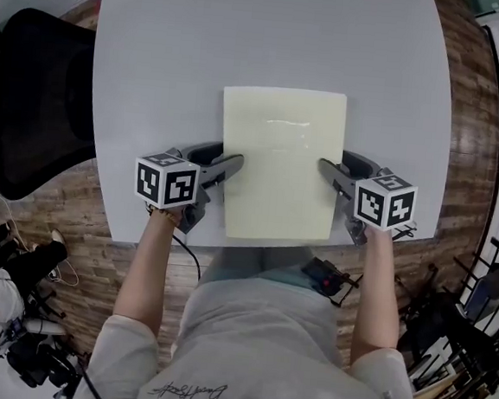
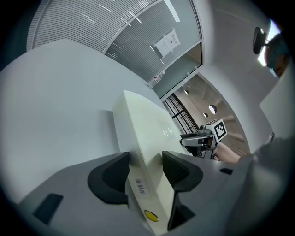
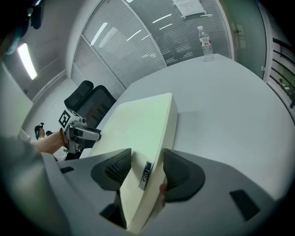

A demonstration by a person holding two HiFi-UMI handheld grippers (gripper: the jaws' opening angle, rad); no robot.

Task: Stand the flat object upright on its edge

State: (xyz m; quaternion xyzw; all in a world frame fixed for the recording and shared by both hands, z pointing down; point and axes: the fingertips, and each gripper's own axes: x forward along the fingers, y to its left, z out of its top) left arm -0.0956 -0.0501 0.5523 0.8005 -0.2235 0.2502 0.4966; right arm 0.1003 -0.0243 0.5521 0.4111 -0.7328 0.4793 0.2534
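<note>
Two claws grip one flat cream panel (image 1: pixel 278 166) from opposite sides, and it lies between them with its broad face turned up towards the head camera, not standing on an edge. The left claw (image 1: pixel 231 165) has the panel's left long edge and the right claw (image 1: pixel 324 166) its right long edge, both nearer the end closest to the person. The panel's long axis runs away from the person, crosswise to the line from one claw to the other, and its far short end points out across the pale grey counter (image 1: pixel 272 40). In the left gripper view the left claw (image 2: pixel 145 173) pinches the panel (image 2: pixel 143 129): one dark ribbed pad lies against each broad face, and the thin edge, with a barcode sticker (image 2: pixel 139 186) and a yellow dot (image 2: pixel 149 215), faces the camera. The right claw (image 2: pixel 196 138) shows past the panel's far side. In the right gripper view the right claw (image 3: pixel 146 171) likewise pinches the panel (image 3: pixel 138 124), its pads on the two faces and a small dark label (image 3: pixel 145 175) on the edge between them, with the left claw (image 3: pixel 87 133) beyond. I cannot tell whether the underside touches the counter (image 3: pixel 230 106). A water bottle (image 3: pixel 206 44) stands far beyond the right claw, well apart from the panel. A black office chair (image 1: pixel 33 97) stands off to the outer side of the left claw, beside the counter.
</note>
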